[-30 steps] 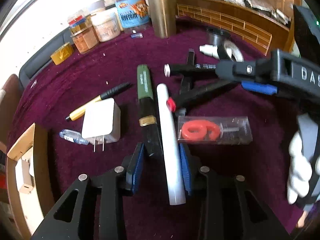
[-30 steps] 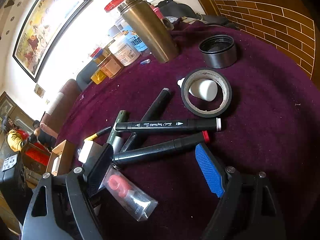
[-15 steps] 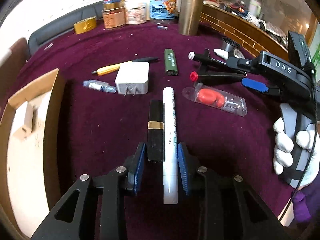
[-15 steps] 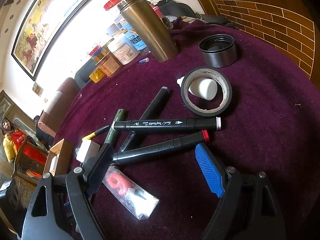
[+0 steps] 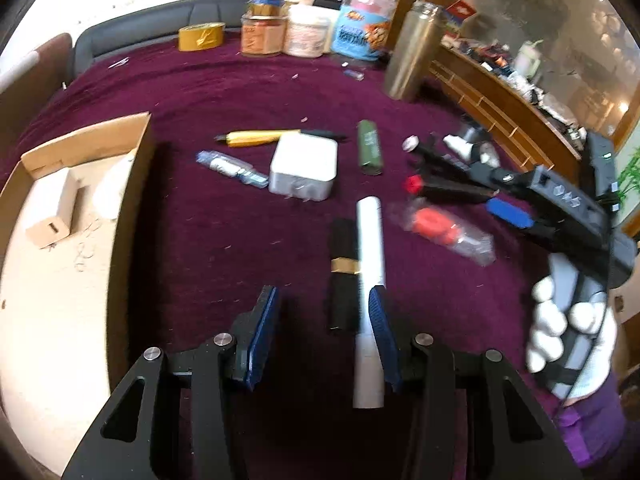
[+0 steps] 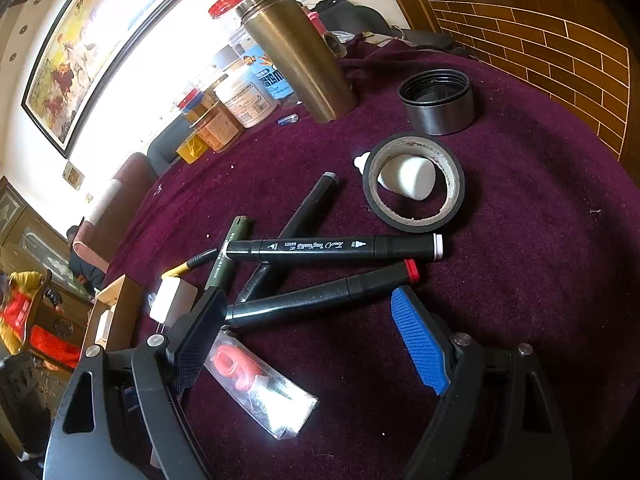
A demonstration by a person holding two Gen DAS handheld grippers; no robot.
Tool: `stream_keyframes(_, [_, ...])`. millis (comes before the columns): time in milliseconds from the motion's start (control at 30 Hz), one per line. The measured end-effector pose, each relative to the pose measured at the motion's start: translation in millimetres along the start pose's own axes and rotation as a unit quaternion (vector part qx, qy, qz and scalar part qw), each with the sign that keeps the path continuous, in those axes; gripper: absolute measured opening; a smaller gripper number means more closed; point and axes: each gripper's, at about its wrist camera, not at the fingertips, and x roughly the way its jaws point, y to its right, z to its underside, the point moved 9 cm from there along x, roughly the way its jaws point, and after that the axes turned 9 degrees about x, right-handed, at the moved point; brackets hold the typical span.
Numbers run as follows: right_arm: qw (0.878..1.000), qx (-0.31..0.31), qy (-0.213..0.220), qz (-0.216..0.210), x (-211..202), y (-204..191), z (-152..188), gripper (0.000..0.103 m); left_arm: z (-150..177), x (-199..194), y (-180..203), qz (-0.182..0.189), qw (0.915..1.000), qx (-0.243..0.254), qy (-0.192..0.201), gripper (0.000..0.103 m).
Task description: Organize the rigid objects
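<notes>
My left gripper is open above the purple cloth. A white marker lies against its right pad, and a black tube with a gold band lies between the pads, apart from the left pad. My right gripper is open and empty, hovering over black markers and a clear packet with a red ring. The right gripper also shows in the left wrist view. A white charger, a yellow pen and a green tube lie further back.
An open cardboard box with a small white charger sits at the left. Jars and a metal flask stand at the back. A tape roll with a white cap inside and a black lid lie beyond the markers.
My left gripper has drawn back and opened; the white marker and black tube were squeezed between its pads and now lie loose. The right gripper has barely moved.
</notes>
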Motion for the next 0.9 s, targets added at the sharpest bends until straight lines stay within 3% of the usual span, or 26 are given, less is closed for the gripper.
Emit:
stream_keyframes(67, [1.0, 0.0, 0.0, 0.0, 0.1, -0.1, 0.0, 0.085, 1.9, 3.5, 2.6, 0.004, 1.0, 0.005, -0.004, 0.041])
stream_keyframes(267, [1.0, 0.0, 0.0, 0.0, 0.1, 0.2, 0.1, 0.085, 0.6, 13.5, 15.4, -0.044, 0.9974, 0.057, -0.01, 0.04])
stream_keyframes(567, [1.0, 0.0, 0.0, 0.0, 0.5, 0.3, 0.1, 0.085, -15.4, 29.6, 28.4, -0.075, 0.9922, 0.099, -0.003, 0.037])
stream_keyframes(600, [1.0, 0.0, 0.0, 0.001, 0.6, 0.3, 0.1, 0.085, -15.3, 29.7, 30.8, -0.066, 0.993, 0.098, 0.001, 0.029])
stream_keyframes(633, [1.0, -0.001, 0.0, 0.001, 0.6, 0.4, 0.0, 0.085, -15.1, 28.0, 32.4, -0.059, 0.9936, 0.095, 0.005, 0.014])
stream_keyframes(767, [1.0, -0.004, 0.002, 0.008, 1.6, 0.6, 0.3, 0.085, -10.0, 13.0, 30.9, -0.031, 0.9975, 0.063, 0.013, 0.014])
stream_keyframes(900, [0.999, -0.023, 0.007, 0.031, -3.5, -3.2, 0.9, 0.085, -6.5, -26.3, 20.0, -0.003, 0.9987, 0.016, 0.048, 0.014])
